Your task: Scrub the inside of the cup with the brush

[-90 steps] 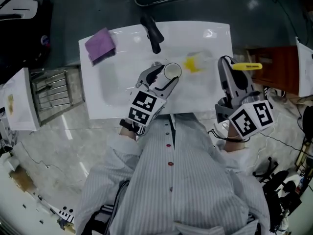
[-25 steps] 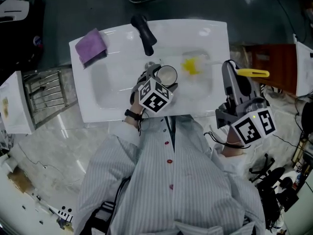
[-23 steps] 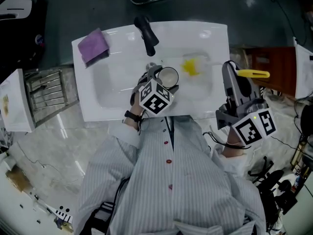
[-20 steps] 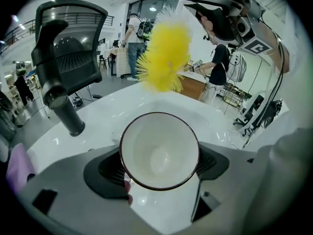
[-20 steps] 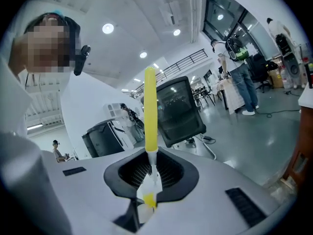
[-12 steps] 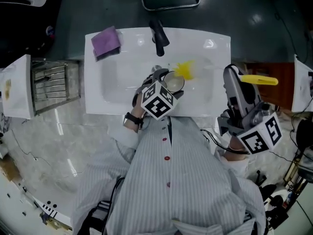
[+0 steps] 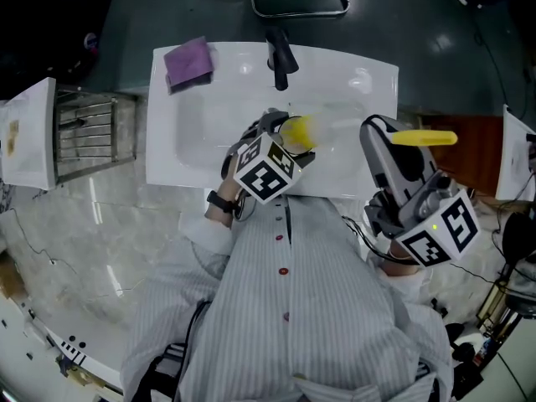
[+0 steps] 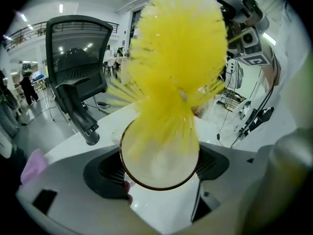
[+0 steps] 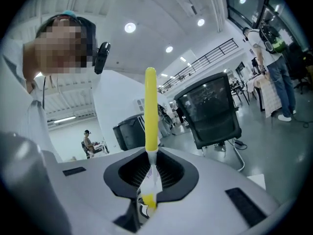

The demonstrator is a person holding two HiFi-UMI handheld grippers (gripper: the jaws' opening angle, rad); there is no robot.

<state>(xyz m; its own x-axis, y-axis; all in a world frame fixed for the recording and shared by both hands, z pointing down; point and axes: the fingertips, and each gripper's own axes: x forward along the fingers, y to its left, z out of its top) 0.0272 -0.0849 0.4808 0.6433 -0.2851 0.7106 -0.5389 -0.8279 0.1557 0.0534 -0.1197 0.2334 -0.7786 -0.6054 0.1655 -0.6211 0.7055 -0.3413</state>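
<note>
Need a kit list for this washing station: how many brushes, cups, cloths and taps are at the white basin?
yellow bristle brush: 1
pale round cup with a dark rim: 1
purple square cloth: 1
black tap: 1
Total: 4

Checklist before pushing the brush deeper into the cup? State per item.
1. Hold of left gripper on cup: ok, a jaw on each side of it.
2. Hold of right gripper on brush: ok, shut just below the yellow handle.
3. The bristles inside cup: not ok, only the lower ones reach into the mouth; most of the head is outside.
4. Cup over sink: ok.
5. The faucet clear of cup: ok, apart.
6. Water or soap in cup: cannot tell.
</note>
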